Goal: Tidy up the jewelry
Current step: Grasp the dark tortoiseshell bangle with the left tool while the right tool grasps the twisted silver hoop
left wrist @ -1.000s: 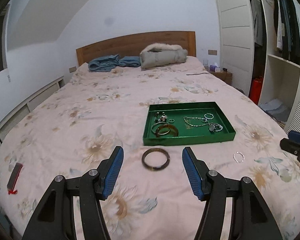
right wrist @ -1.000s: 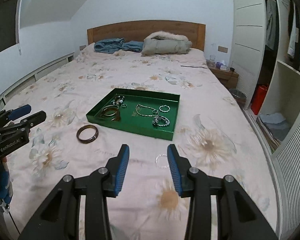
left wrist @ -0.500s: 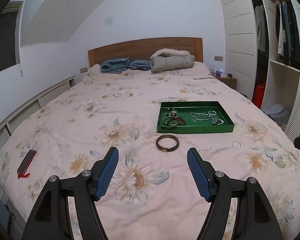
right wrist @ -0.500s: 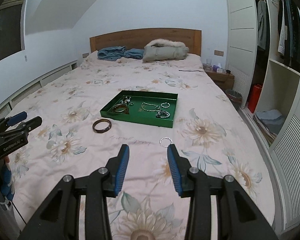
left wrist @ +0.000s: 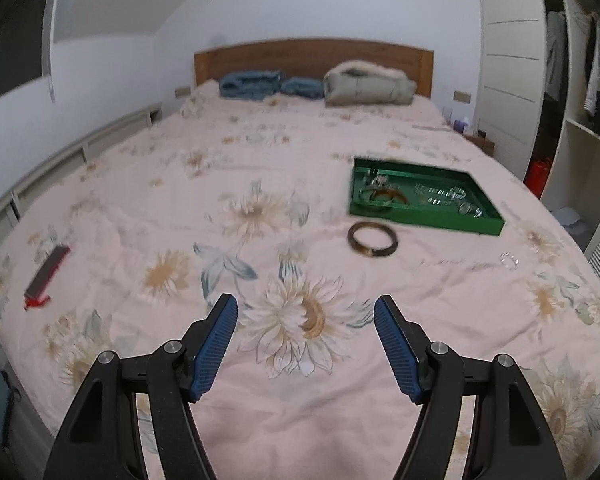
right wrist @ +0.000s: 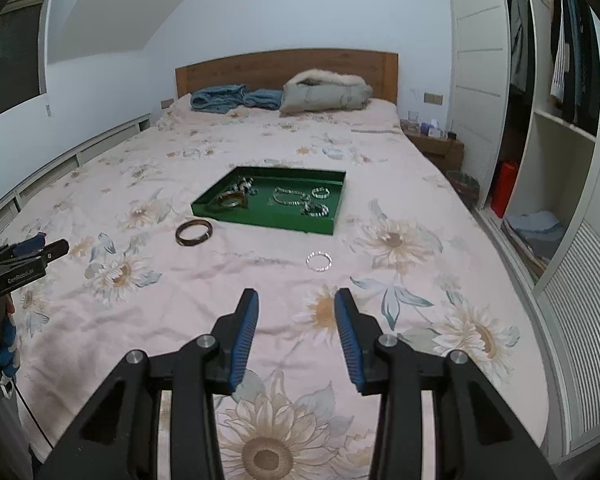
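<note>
A wide bed (right wrist: pixel 260 280), spread with a pale pink cover printed with large daisy-like flowers, is seen filling both views. A green tray (right wrist: pixel 260 222) with low walls is set on the cover towards the middle of the bed. Inside it a brown bangle, a chain necklace and several beaded or silvery bracelets are laid; finer detail cannot be made out. Just in front of the tray's near left corner, on the bare cover, a dark brown bangle (right wrist: pixel 194 232) with amber streaks is laid flat, apart from the tray. Further right and nearer the cameras, a thin silvery ring bracelet (right wrist: pixel 319 261) is laid flat, well apart from both the tray and the bangle.

At the left edge of the right wrist view the left gripper (left wrist: pixel 305 344) is seen from the side, and white lettering reading roughly "GenRobot.AI" can be made out on its black body. A small dark bar with a red end (left wrist: pixel 46 273) is seen near the bed's left edge.

The left gripper's blue pads are spread wide with nothing between them. The right gripper (right wrist: pixel 296 338) is held partly open, likewise with nothing gripped.

Compared with a second ago, both grippers have been drawn back from the jewellery: the bangle is no longer framed between the left pads, and the ring is now seen well ahead of the right ones.
</note>
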